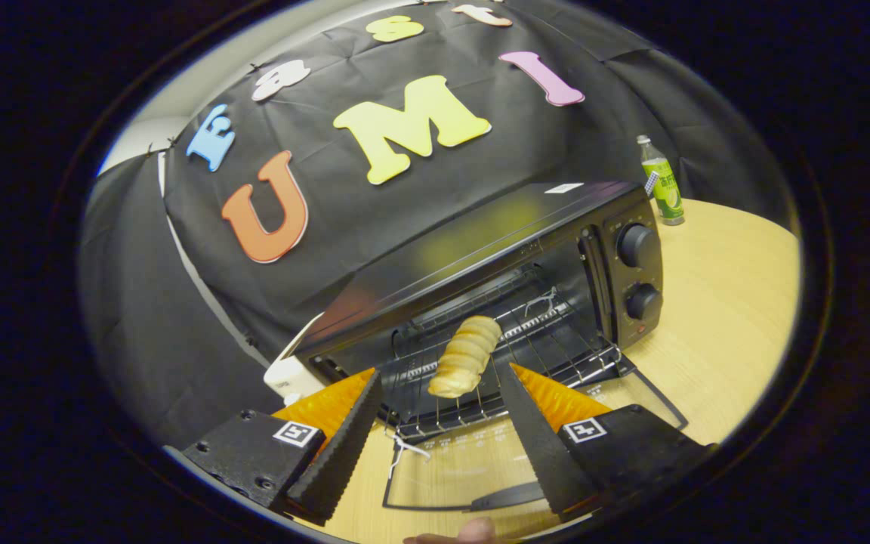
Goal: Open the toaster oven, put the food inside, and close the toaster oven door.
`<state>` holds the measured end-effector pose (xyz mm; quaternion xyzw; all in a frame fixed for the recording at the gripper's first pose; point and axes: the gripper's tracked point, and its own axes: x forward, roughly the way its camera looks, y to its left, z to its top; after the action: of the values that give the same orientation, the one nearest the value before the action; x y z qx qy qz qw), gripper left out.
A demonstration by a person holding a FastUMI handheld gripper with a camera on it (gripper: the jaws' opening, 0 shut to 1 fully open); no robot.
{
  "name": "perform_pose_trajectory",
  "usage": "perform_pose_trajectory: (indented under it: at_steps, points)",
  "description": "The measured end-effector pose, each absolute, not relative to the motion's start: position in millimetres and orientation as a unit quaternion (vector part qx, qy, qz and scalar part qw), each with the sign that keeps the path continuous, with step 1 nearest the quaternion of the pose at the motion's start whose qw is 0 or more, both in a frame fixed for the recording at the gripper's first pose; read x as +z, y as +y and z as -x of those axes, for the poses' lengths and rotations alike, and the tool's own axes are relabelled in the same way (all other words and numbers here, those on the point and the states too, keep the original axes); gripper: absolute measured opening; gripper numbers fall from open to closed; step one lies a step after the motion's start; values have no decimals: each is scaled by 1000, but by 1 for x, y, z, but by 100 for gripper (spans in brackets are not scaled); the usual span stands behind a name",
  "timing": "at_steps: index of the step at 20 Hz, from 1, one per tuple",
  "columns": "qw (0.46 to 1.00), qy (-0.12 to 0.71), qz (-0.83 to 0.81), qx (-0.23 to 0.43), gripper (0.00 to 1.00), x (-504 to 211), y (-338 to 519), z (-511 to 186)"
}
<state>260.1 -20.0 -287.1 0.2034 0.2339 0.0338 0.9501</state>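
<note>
Toaster oven (556, 249) open — bread roll (467, 355) on its rack (548, 340); fingers (344, 446) spread apart, holding nothing.

Dim booth, light from overhead: soft yellowish glare across the toaster oven (480, 249) top, table (722, 302) evenly lit. Oven cavity dark, rack wires catch highlights. Strong fisheye bending toward the rim. Tongs (439, 385), spread apart, slightly soft up close; centre sharp.
</note>
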Motion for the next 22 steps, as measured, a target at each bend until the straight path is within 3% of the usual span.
perform_pose_trajectory:
  at_steps: [6,15,22]
  points:
    - [963,241,-103,66,100,-267,-30,-193]
    - [930,360,-38,62,100,-355,-48,-143]
    - [905,424,-10,41,100,-398,-53,-143]
